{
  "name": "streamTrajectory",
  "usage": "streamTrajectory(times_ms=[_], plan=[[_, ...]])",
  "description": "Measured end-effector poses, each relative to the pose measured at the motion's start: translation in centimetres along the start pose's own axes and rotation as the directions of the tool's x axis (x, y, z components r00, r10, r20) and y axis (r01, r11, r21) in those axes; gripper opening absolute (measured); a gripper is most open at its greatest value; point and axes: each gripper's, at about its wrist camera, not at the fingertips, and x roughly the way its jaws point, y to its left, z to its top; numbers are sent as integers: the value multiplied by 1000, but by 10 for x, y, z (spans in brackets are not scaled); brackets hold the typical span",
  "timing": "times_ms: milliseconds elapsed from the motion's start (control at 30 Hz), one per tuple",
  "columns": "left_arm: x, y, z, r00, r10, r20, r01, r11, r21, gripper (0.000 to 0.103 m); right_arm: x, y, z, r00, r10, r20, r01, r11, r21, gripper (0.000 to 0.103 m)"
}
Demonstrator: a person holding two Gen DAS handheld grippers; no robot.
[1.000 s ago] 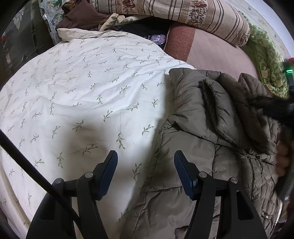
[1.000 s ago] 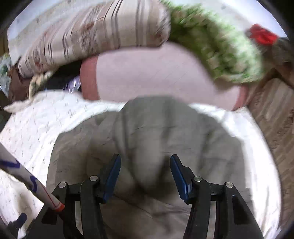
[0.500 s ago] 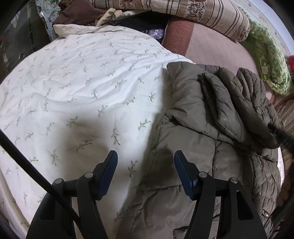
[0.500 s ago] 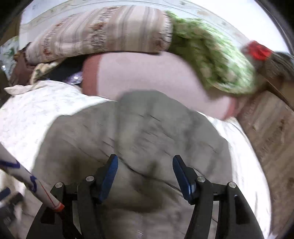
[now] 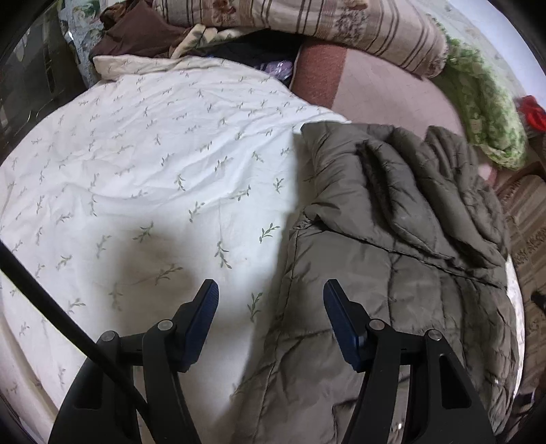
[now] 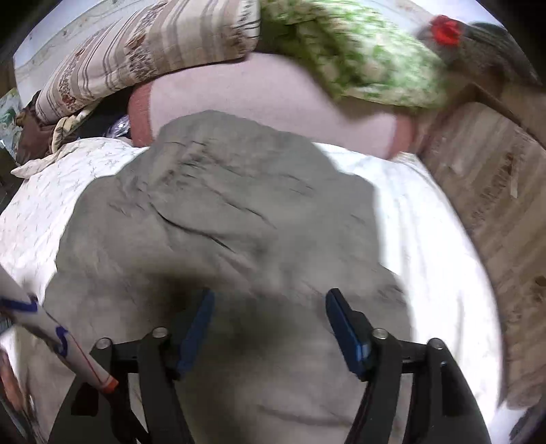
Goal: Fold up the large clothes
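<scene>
Your left tongs stand wide apart with nothing between the pads, hanging over the bed's white leaf-print sheet right at the left edge of the olive quilted jacket. The jacket lies on the right-hand part of the bed, its upper portion folded over itself in thick ridges toward the head of the bed, where a pink blanket, a striped pillow and a green-patterned cover are piled.

Your right tongs have just been opening and now stand wide, empty, above the jacket; this view is blurred, so the cloth's folds are hard to read. White sheet shows to the jacket's right, before the bed's edge and the wooden floor. A white sleeve with blue marks crosses the lower left corner.
</scene>
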Motion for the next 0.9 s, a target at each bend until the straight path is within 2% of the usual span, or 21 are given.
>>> streamTrajectory(times_ms=[100, 200, 267, 300, 333, 400, 467, 567, 633, 667, 700, 800, 833, 900], plan=[[-15, 13, -8, 1000, -22, 16, 22, 999, -22, 63, -15, -53, -36, 999, -37, -24, 39, 997, 66, 74], [-23, 32, -25, 998, -65, -10, 64, 994, -85, 63, -20, -106, -68, 998, -40, -51, 48, 983, 176, 74], [-22, 43, -39, 991, -120, -51, 111, 982, -156, 63, -15, -139, -88, 998, -6, -64, 23, 962, 272, 74], [-19, 50, -50, 979, -184, -90, 163, 966, -202, 63, -12, -151, -96, 997, 17, -69, 5, 949, 314, 74], [-16, 53, -57, 969, -217, -120, 186, 955, -229, 63, -5, -163, -105, 996, 54, -77, -23, 932, 361, 74], [-13, 57, -70, 959, -236, -158, 190, 947, -259, 63, 9, -177, -116, 991, 101, -85, -56, 904, 424, 74], [-11, 55, -78, 957, -228, -182, 181, 953, -243, 63, 22, -188, -126, 985, 153, -83, -97, 877, 471, 74], [-10, 51, -83, 944, -266, -195, 220, 948, -228, 63, 40, -191, -134, 957, 279, -80, -196, 824, 532, 74], [-4, 48, -83, 921, -327, -214, 271, 929, -251, 63, 54, -188, -139, 908, 412, -84, -300, 774, 558, 74], [1, 47, -84, 905, -361, -223, 299, 915, -270, 63, 57, -184, -140, 895, 437, -84, -320, 763, 561, 74], [3, 46, -85, 898, -376, -227, 311, 910, -275, 63, 60, -181, -141, 887, 453, -86, -335, 761, 556, 75], [4, 44, -91, 877, -421, -234, 349, 890, -294, 63, 61, -174, -145, 880, 469, -82, -359, 766, 533, 76], [4, 42, -95, 859, -449, -246, 369, 876, -310, 63, 61, -175, -147, 872, 483, -76, -373, 757, 536, 76], [-1, 40, -105, 844, -469, -259, 384, 867, -318, 63, 63, -177, -150, 845, 531, -65, -413, 725, 551, 76]])
